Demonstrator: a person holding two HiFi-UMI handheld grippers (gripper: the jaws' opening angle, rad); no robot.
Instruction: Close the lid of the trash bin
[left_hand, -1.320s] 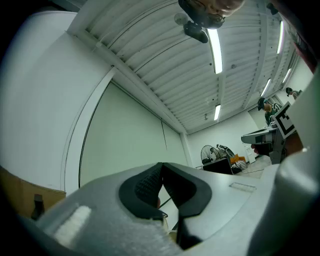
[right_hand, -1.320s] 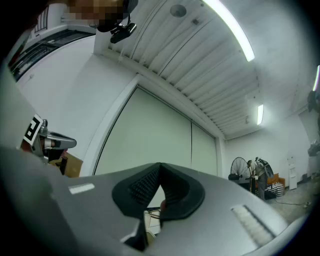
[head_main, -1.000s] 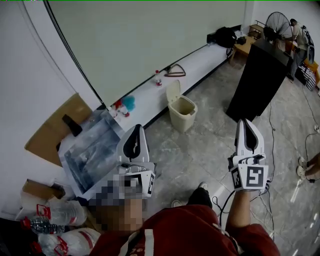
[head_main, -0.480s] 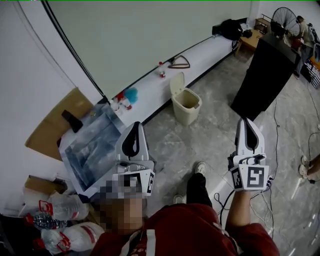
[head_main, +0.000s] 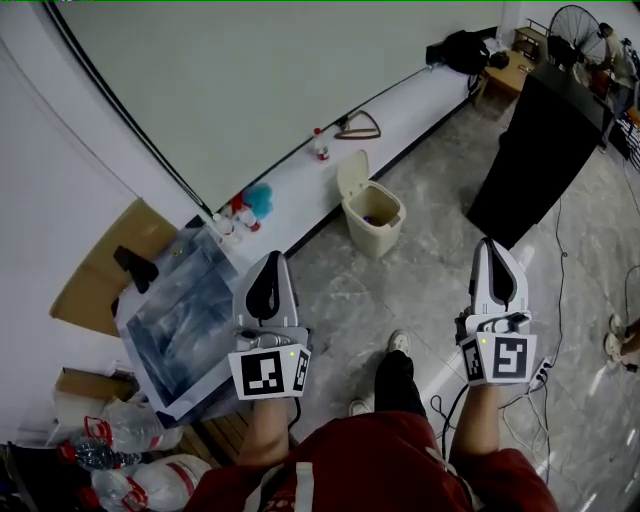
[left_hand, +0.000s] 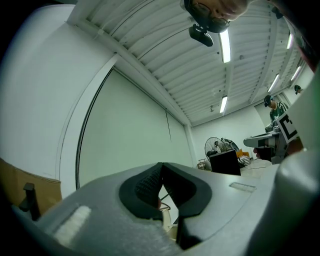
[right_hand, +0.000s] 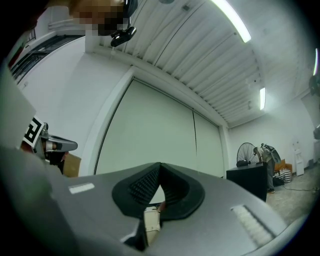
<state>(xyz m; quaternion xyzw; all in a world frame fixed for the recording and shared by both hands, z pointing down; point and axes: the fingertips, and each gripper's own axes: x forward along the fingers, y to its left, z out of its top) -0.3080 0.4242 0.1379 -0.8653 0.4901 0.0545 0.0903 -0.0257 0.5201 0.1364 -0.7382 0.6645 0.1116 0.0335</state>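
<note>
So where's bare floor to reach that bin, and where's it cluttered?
Bare floor lies between the trash bin, the black cabinet and the person's shoe. The white ledge right of the hanger is free. Crowded: the left corner with cardboard, bottle bags.

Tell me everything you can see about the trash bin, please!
The trash bin is small, cream and looks plastic, with a squarish body. Its hinged lid stands up open at the back, on the side of a low white ledge. The bin stands upright on the grey stone-look floor. Something small and dark lies inside, too tiny to name. Only the floor plainly touches it.
</note>
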